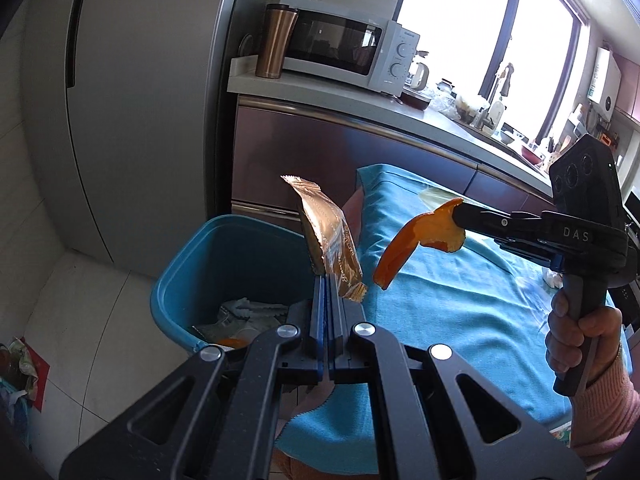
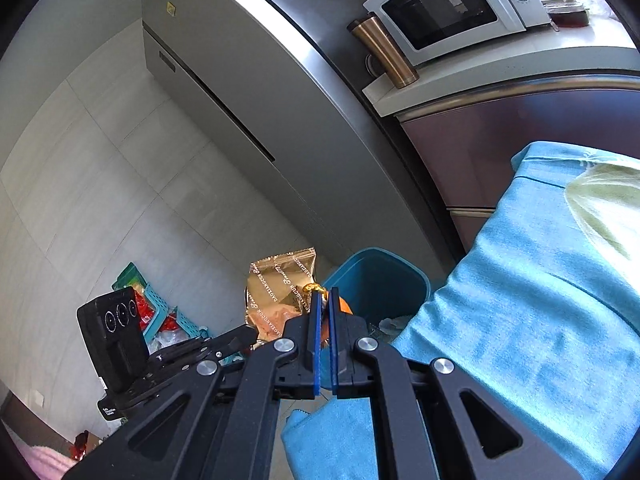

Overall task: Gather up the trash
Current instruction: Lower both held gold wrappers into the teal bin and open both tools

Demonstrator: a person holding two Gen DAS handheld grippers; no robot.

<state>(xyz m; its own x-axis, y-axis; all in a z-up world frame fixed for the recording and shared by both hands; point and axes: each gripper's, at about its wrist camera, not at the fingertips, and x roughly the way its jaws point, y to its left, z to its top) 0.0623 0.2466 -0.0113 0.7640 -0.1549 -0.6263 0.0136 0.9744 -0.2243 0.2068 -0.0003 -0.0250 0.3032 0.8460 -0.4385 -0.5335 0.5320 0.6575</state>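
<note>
Above blue bin (image 1: 188,264), crinkled gold wrapper (image 1: 330,240), curled orange peel (image 1: 400,248)

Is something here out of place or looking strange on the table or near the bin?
Nothing is spilled or damaged. The gold foil snack wrapper in the left hand-held gripper and the orange peel strip in the right hand-held gripper are both off the table, near the blue plastic bin.

Glossy gold foil wrapper (image 1: 330,240), crinkled; matt orange peel (image 1: 404,248) — rough-edged. Smooth blue plastic bin (image 1: 180,280), soft teal cloth (image 1: 460,300), brushed-metal fridge (image 1: 132,100) — all satin, not shiny.
</note>
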